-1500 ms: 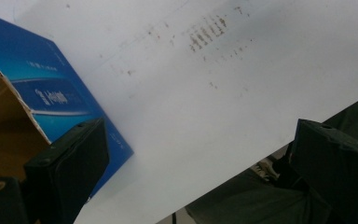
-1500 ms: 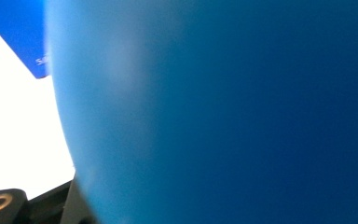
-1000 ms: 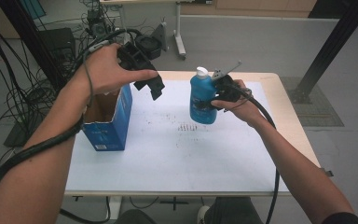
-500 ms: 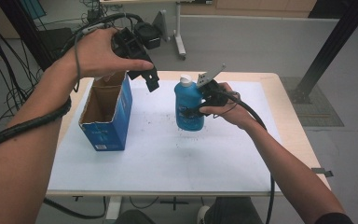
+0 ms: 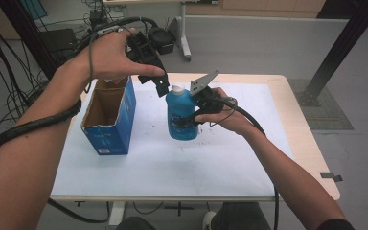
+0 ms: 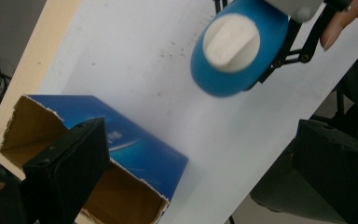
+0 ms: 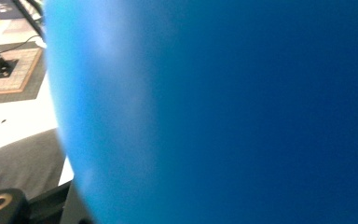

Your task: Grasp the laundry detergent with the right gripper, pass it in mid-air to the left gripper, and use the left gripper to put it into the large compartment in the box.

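Clearly, from the high view, the right gripper (image 5: pixel 191 115) has its jaws clamped on the sides of the blue bottle (image 5: pixel 181 115), which stands upright near the middle of the table (image 5: pixel 287 110), a little toward the far edge, and whether its base touches the white sheet (image 5: pixel 172 163) I cannot tell. The left gripper (image 5: pixel 160 86) hangs just above and left of the white cap (image 5: pixel 177 89), with nothing in it. The open blue box (image 5: pixel 109 120) stands near the table's left edge, well apart from the bottle.

From the left gripper view, the two black jaws stand wide apart and empty, looking down on the cap (image 6: pixel 230 42) and on the box (image 6: pixel 121 154) below it. I'd bring the cap into the middle of that gap before closing, and come down straight.

From the right gripper view, the bottle (image 7: pixel 214 112) sits pressed up close, a blue blur. I'd keep that grip firm and the bottle upright, so the cap can be taken without the body turning.
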The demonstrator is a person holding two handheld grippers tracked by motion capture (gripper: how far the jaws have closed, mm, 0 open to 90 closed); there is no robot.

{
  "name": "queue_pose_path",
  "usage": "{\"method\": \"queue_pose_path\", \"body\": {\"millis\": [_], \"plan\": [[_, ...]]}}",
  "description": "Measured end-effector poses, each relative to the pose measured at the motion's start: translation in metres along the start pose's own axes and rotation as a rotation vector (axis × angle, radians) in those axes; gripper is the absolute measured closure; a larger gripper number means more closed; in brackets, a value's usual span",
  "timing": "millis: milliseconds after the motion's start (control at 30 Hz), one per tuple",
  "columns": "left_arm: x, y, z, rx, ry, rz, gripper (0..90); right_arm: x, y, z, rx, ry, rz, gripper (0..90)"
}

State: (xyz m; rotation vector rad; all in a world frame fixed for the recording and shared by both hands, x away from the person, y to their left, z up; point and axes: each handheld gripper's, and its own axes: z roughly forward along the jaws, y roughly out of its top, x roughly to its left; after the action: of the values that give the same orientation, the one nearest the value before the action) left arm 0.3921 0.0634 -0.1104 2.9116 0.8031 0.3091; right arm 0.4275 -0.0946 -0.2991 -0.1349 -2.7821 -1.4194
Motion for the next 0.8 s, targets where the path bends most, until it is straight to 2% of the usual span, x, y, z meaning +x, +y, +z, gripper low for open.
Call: {"method": "queue_pose_path", "body": {"millis": [33, 467, 600, 800], "plan": [[-0.002, 0.001, 0.002, 0.007, -0.001, 0.008, 4.7, 0.002, 0.003, 0.003, -0.002, 0.017, -0.008, 43.8], [-0.007, 0.003, 0.013, 0.035, -0.041, 0.058, 4.7, 0.011, 0.015, 0.011, -0.019, 0.061, -0.054, 43.8], [-0.01, 0.005, 0.015, 0.058, -0.055, 0.086, 4.6, 0.016, 0.02, 0.011, -0.025, 0.084, -0.079, 43.8], [-0.014, 0.009, 0.02, 0.08, -0.052, 0.105, 4.5, 0.019, 0.023, 0.01, -0.033, 0.096, -0.1, 43.8]]}}
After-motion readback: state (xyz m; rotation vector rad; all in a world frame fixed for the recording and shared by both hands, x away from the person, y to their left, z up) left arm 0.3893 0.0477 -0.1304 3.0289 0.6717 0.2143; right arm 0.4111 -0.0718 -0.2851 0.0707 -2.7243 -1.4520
